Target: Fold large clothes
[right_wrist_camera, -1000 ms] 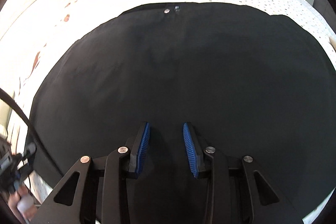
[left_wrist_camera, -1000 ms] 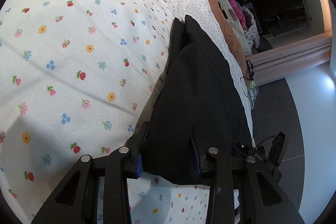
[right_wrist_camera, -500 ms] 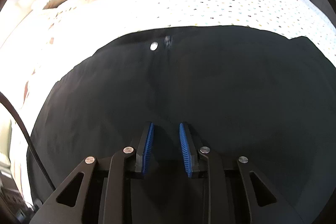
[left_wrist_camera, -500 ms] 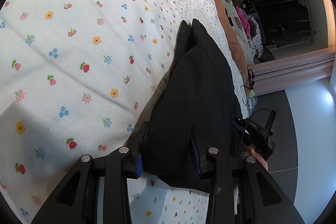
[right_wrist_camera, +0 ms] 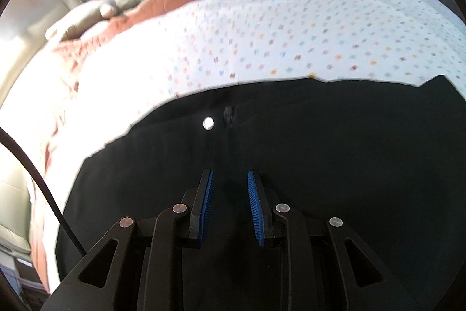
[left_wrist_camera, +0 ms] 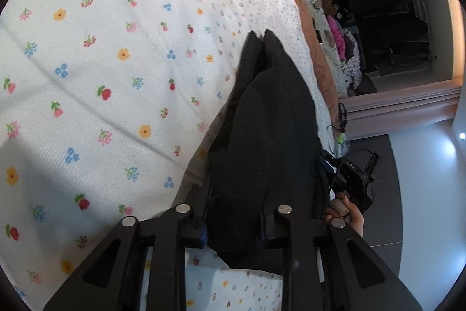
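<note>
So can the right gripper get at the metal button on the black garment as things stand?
Probably yes. The right gripper hangs just over the black garment, jaws slightly apart with nothing between the pads. The metal button lies uncovered straight ahead of it, with only flat fabric in between.

text: none legible | labels: none | numbers: none

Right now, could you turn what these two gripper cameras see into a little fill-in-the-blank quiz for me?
1. The garment lying on the bed is ____ in colour.
2. The bedspread is white with a print of small ____.
3. The left gripper has closed its jaws on the ____.
4. Near the garment's far edge, beside the zip, sits a round silver ____.

Missing words: black; flowers; garment; button
</note>
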Demonstrator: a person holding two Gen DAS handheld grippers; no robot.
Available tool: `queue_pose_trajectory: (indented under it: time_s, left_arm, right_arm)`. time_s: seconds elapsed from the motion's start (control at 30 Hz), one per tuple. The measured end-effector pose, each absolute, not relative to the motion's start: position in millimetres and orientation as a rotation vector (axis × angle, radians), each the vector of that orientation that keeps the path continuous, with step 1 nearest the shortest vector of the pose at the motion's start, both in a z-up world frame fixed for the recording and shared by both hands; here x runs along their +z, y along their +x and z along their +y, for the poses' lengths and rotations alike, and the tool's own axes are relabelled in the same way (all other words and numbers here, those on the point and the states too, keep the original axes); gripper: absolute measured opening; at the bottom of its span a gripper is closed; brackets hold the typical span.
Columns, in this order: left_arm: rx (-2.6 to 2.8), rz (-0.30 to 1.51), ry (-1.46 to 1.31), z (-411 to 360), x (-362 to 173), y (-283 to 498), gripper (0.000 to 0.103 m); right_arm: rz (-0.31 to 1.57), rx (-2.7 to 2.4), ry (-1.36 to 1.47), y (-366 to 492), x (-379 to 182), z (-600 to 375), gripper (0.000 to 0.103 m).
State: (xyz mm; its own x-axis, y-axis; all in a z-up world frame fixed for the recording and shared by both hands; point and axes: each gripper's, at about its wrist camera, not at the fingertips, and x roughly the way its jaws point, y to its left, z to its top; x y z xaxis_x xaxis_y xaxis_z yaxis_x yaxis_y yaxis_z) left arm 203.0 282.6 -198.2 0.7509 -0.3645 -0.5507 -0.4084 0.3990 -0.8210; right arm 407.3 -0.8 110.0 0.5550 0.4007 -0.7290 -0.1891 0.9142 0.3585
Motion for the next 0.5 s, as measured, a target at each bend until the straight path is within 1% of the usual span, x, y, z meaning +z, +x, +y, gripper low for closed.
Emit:
queue_pose_trajectory:
  time_s: [0.1, 0.33, 0.4, 0.43, 0.47, 0.5]
  left_arm:
    - [-0.007, 0.727, -1.207, 283, -187, 202, 0.020]
    - [-0.100, 0.662, -1.154, 273, -138, 217, 0.018]
    - [-0.128, 0.646, -1.134, 268, -122, 225, 0.018]
    - [-0.141, 0.640, -1.126, 265, -116, 229, 0.018]
    - [-0.151, 0.638, -1.120, 262, -111, 232, 0.018]
    - [-0.164, 0.635, -1.108, 258, -103, 237, 0.018]
  right_arm:
    - [0.883, 0.399, 0.285, 393, 121, -16, 0.021]
    - [0.898, 0.510, 0.337, 360, 119, -36, 0.023]
    - [0.908, 0.536, 0.376, 353, 111, -49, 0.034]
    - [0.906, 0.549, 0.394, 348, 105, -53, 0.046]
    - [0.905, 0.556, 0.399, 351, 103, -61, 0.053]
    - [0.903, 0.559, 0.400, 344, 102, -64, 0.053]
